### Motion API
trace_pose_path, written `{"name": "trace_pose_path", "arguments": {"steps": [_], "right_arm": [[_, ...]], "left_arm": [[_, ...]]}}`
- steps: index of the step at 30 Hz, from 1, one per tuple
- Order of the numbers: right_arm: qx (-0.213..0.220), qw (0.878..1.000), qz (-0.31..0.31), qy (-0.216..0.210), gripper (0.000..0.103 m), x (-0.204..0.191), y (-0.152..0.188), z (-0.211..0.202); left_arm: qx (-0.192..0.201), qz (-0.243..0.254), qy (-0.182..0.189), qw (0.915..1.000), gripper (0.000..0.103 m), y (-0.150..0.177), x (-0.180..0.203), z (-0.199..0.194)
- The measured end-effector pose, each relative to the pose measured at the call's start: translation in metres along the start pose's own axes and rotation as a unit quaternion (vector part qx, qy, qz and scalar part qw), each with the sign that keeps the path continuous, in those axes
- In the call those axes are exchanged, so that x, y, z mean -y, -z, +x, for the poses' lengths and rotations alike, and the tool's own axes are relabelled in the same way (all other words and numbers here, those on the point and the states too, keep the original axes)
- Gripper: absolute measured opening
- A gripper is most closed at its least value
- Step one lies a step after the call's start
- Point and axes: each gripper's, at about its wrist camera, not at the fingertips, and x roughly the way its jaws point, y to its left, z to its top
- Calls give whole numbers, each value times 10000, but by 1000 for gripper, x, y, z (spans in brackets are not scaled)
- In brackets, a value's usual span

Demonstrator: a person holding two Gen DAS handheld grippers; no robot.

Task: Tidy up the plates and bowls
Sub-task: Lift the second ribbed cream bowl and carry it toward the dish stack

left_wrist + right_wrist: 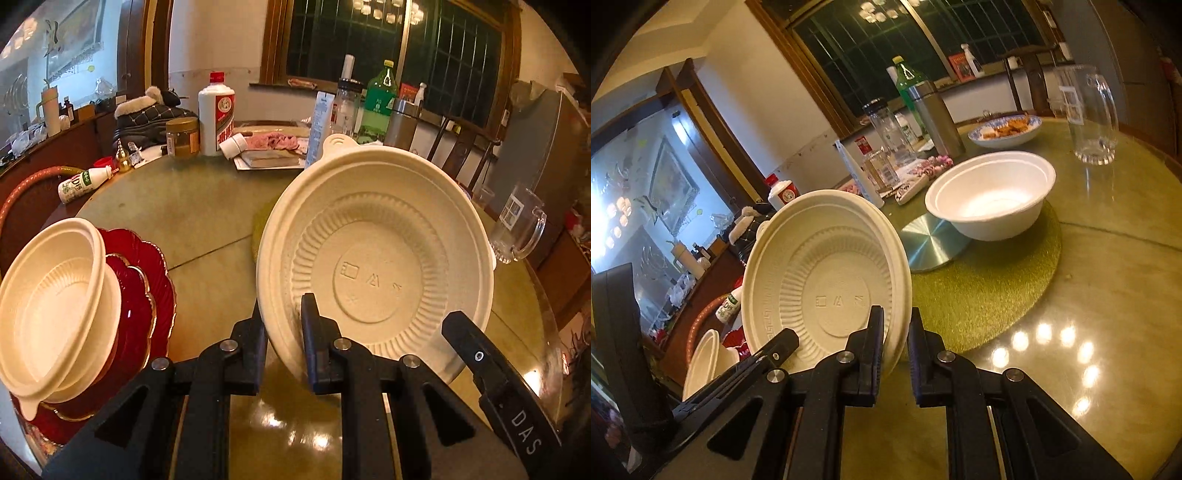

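Observation:
A cream disposable bowl [376, 258] hangs tilted on edge above the round table, its ribbed base towards both cameras. My left gripper [282, 306] is shut on its near left rim. My right gripper [897, 314] is shut on the opposite rim of the same bowl [827, 273]. At the left, a second cream bowl [51, 302] rests on stacked red plates [147, 288] with gold edges. A white bowl [990, 195] stands upright on a metal disc [931, 240] on a green mat [997, 295].
A glass mug [517, 229] stands at the table's right edge. Bottles, a jar [181, 137] and a steel flask [936, 118] crowd the far side. A blue-and-white dish of food [1004, 129] sits behind the white bowl. Polished tabletop [1089, 332] lies below the grippers.

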Motion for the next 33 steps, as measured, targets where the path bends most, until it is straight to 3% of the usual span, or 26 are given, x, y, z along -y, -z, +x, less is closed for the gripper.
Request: {"name": "trace_pose_path", "arguments": {"steps": [14, 33], "right_arm": [[158, 9998, -59, 67, 12, 2, 3, 1], [208, 9996, -151, 147, 12, 1, 6, 0]], "left_arm": [[265, -57, 203, 9994, 16, 10, 0, 5], [280, -51, 281, 9992, 16, 13, -2, 8]]}}
